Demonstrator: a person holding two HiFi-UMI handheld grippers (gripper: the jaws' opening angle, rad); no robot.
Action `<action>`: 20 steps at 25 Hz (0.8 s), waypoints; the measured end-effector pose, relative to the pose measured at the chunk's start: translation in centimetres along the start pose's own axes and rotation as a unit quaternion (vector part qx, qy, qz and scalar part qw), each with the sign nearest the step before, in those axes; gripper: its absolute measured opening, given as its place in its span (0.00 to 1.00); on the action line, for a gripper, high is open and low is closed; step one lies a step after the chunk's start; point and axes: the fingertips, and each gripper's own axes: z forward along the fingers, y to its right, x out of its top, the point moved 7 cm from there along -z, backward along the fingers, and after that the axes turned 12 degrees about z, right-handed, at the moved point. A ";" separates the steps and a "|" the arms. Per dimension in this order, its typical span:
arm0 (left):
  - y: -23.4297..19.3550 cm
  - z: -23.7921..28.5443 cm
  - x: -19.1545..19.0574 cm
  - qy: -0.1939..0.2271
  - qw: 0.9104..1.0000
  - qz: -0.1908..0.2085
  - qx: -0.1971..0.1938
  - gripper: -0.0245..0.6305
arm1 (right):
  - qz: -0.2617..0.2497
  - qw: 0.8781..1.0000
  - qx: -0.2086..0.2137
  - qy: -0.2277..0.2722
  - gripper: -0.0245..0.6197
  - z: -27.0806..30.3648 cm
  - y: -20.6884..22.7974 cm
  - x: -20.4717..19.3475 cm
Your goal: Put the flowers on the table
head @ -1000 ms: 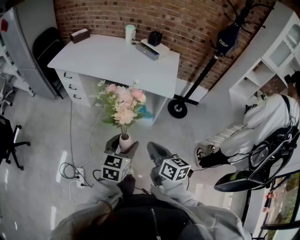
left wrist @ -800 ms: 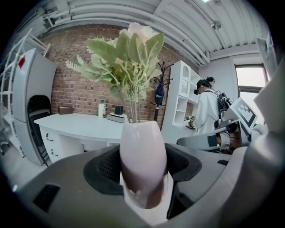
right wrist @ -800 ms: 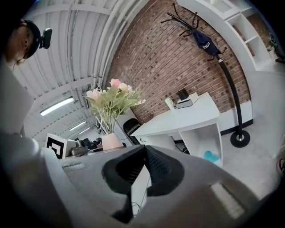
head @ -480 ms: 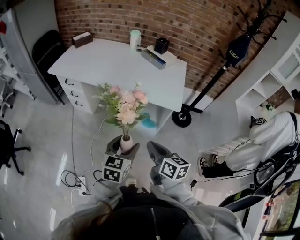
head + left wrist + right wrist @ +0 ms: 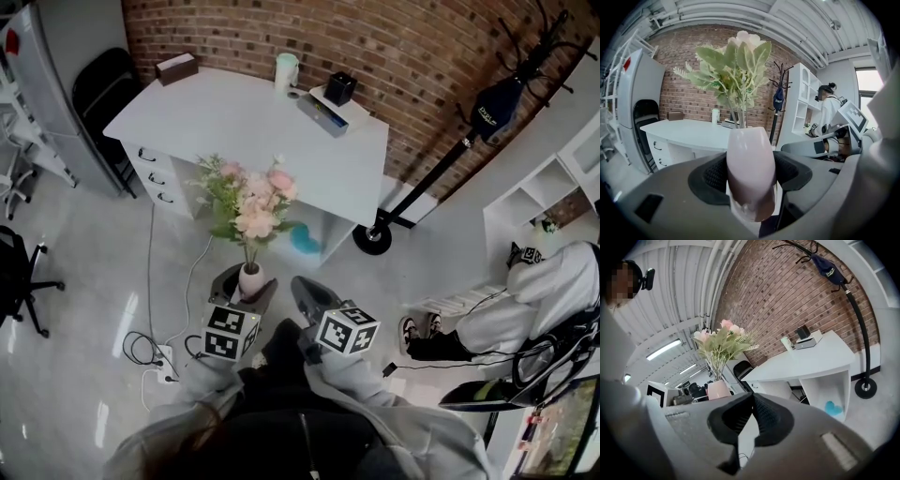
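Against the brick wall, table (image 5: 234, 117): its white top lay mostly bare on my side, and I judged that the spot to set down on.
Coat stand (image 5: 441, 166): it leaned off the table's right corner, well apart from my line in.
Flowers (image 5: 251, 199): they hung in the air short of the table, tall out of the vase. The stems looked soft and no place to grip, and I reckoned they made the load top-heavy.
Vase (image 5: 249, 277): it was small, smooth and pale pink, probably slippery and breakable. It was best held round its belly and kept upright.
Left gripper (image 5: 246, 285): its pads were clamped on the vase's sides.
Right gripper (image 5: 302, 289): its jaws were pressed together on nothing, just beside the left.
Power strip (image 5: 165, 362): it lay with its cables on the floor to my left, a possible snag.
Mug (image 5: 286, 70) and black box (image 5: 339, 87): they sat along the table's far edge.
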 end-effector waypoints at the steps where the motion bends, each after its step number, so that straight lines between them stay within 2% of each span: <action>1: -0.1 0.0 0.0 0.000 1.000 -0.001 0.004 0.46 | 0.000 1.000 0.003 -0.002 0.04 0.2 0.0 0.1; 10: -1.6 0.4 0.3 -0.019 1.000 0.004 0.015 0.46 | 0.011 1.000 0.023 -0.002 0.04 2.7 1.1 1.2; 20: -5.7 5.4 1.1 -0.019 1.000 -0.004 0.021 0.46 | 0.011 1.000 0.024 -0.016 0.04 8.0 3.7 4.6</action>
